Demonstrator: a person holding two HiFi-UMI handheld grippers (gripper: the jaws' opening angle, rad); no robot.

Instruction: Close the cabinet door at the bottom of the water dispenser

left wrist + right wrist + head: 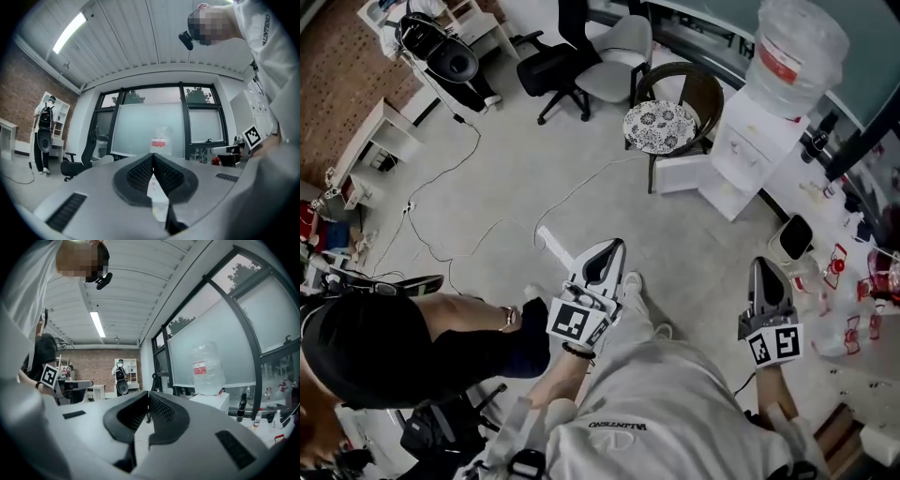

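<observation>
Big room w/ grey floor [534,178], loose cables running across it. Brick wall [337,75] on the far left side, tall frosted windows [145,126] along another, white panelled ceiling [140,37] w/ a strip light.

White water dispenser [748,155] stands on the floor by the windows, upper right in head view. Clear bottle [794,47] w/ red label sits upside down on top; fill level unclear. Round dark chair [661,127] w/ patterned cushion is just beside the dispenser's left; two office chairs [581,61] further back.

Cabinet door [680,174] at the dispenser's base stands open, swung out toward the round chair's legs; what's inside the cabinet can't be seen. Small white bin [794,236] nr the dispenser's front, dark inside, contents unclear.

Left tongs [153,155] & right tongs [148,393]: both held level, well apart from the door, jaws pressed together, nothing btwn them.
</observation>
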